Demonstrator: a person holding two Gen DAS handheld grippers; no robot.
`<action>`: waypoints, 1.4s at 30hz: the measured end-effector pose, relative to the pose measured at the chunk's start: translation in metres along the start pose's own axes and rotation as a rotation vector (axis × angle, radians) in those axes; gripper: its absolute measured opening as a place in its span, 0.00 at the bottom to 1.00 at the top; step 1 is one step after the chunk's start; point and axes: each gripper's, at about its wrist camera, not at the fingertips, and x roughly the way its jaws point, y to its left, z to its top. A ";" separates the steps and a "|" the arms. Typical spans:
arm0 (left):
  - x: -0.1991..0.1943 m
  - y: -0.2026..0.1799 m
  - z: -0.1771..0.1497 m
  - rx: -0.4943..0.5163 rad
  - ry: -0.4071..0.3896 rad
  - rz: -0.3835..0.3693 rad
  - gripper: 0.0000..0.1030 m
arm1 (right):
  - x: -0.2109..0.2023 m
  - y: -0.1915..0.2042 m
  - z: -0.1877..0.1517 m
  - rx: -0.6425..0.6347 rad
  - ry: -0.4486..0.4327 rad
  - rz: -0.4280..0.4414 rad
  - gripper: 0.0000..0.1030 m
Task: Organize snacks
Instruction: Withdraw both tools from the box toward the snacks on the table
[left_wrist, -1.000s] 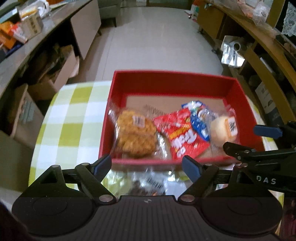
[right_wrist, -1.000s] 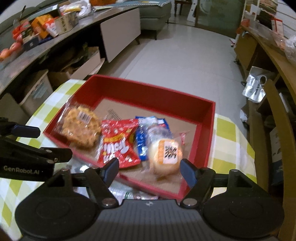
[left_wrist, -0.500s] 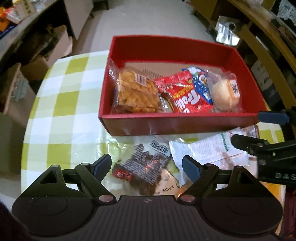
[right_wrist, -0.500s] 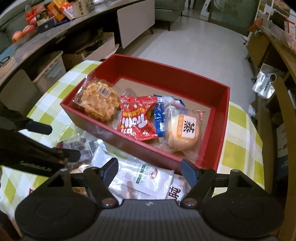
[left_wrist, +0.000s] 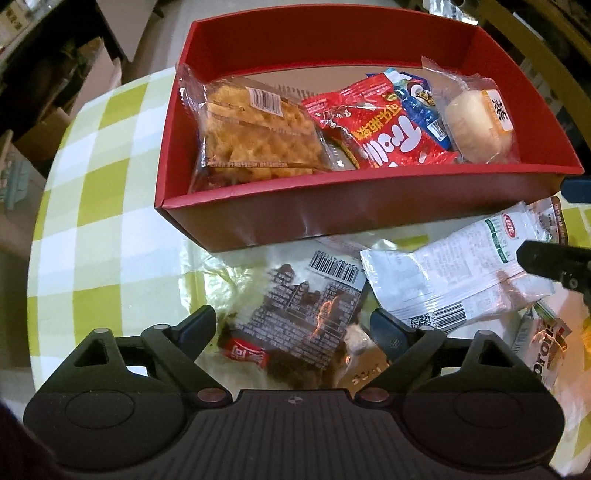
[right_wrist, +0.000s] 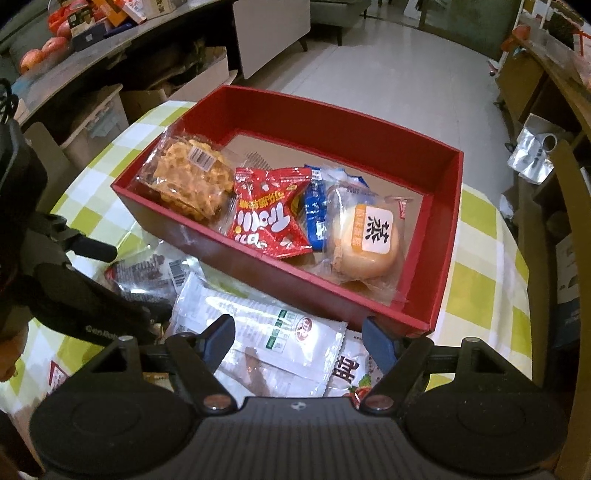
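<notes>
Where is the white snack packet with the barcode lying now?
The white snack packet lies on the checked tablecloth, just outside the red box's near wall, right of the dark clear-wrapped snack.

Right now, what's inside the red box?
Four packets along the red box's near wall: waffle snack, red bag, blue packet, bun. Anything beneath them is hidden.

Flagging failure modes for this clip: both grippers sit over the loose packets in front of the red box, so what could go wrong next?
The open left gripper, whose jaws have just been opening, straddles the clear packet of dark snack; the overlapping white foil packet may get dragged along. The open right gripper over it could collide with the left. The red cardboard box is crowded along its near side.
</notes>
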 end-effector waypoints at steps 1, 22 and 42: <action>-0.002 0.000 -0.001 -0.001 -0.003 0.000 0.87 | 0.000 0.000 -0.001 -0.002 0.004 0.001 0.80; -0.039 0.007 -0.054 -0.038 0.016 -0.047 0.77 | -0.019 0.008 -0.025 -0.023 0.018 0.032 0.81; 0.005 -0.010 0.005 -0.099 0.018 -0.006 0.95 | 0.003 -0.001 -0.027 -0.013 0.081 0.020 0.88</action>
